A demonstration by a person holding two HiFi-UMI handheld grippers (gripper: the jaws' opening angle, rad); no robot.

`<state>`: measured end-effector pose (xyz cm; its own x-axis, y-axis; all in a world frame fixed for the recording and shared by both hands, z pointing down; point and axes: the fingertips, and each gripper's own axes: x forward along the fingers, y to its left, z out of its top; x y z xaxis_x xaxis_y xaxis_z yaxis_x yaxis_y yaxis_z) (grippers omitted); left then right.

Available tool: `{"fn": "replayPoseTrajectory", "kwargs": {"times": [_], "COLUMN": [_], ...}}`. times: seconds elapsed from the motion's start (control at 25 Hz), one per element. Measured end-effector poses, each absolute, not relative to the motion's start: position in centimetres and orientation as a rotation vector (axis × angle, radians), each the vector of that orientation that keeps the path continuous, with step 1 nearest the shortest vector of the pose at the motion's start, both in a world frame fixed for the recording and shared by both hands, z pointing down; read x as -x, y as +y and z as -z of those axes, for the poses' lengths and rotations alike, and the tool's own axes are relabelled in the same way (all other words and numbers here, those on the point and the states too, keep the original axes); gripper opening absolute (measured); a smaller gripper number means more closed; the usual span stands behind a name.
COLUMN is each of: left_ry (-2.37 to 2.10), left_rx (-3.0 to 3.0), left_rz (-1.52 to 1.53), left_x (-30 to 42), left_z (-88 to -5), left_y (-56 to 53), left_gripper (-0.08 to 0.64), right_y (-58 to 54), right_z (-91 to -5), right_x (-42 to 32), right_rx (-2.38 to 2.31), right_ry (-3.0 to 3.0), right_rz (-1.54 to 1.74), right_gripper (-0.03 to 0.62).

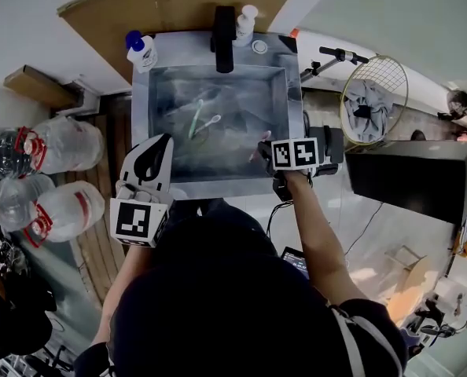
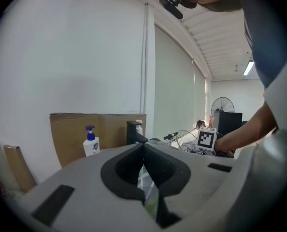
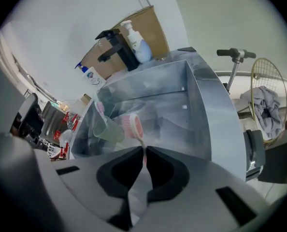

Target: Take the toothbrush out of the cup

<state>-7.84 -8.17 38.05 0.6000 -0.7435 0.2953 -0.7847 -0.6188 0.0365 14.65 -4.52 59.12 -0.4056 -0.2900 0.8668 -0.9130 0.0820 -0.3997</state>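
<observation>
The brushed steel sink (image 1: 295,108) takes up the middle of the head view, but glare on the wet basin makes the things lying in it hard to tell apart there. The left claw (image 2: 143,146) is at the sink's near left corner, its tips together on nothing. The right claw (image 3: 144,151) is closed on the pink toothbrush (image 3: 134,125) and hides the handle, so only the neck and head show. The translucent green cup (image 3: 107,129) lies tilted in the basin, just beside the brush head; whether they touch I cannot tell. The brush is out of the cup, above the basin. Its pink head with paler bristles sticks out past the tips, long axis in line with the jaws, pointing into the sink.
</observation>
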Motion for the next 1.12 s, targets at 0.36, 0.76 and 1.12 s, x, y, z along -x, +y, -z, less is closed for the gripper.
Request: {"fn": "replayPoseTrajectory", "kwargs": {"times": [0.36, 0.76, 1.12], "left_ry": [-1.345, -1.377, -1.378], "left_rx": [-2.606, -2.548, -2.539], "left_rz": [-0.393, -0.424, -0.434], "left_x": [9.8, 11.4, 11.9], "left_z": [-38.5, -39.2, -39.7], "left_y": [-8.0, -7.6, -7.3], "left_gripper": [0.023, 0.022, 0.022], "right_y": [-7.8, -9.8, -10.2], "right_z": [-62.5, -66.3, -69.4], "right_x": [-14.4, -15.3, -16.1], "right_rx": [-1.256, -1.432, -1.487], "right_ry": [-1.697, -1.566, -1.448], "right_rz": [-1.461, -1.477, -1.529], "right_gripper": [0.043, 0.043, 0.040]}}
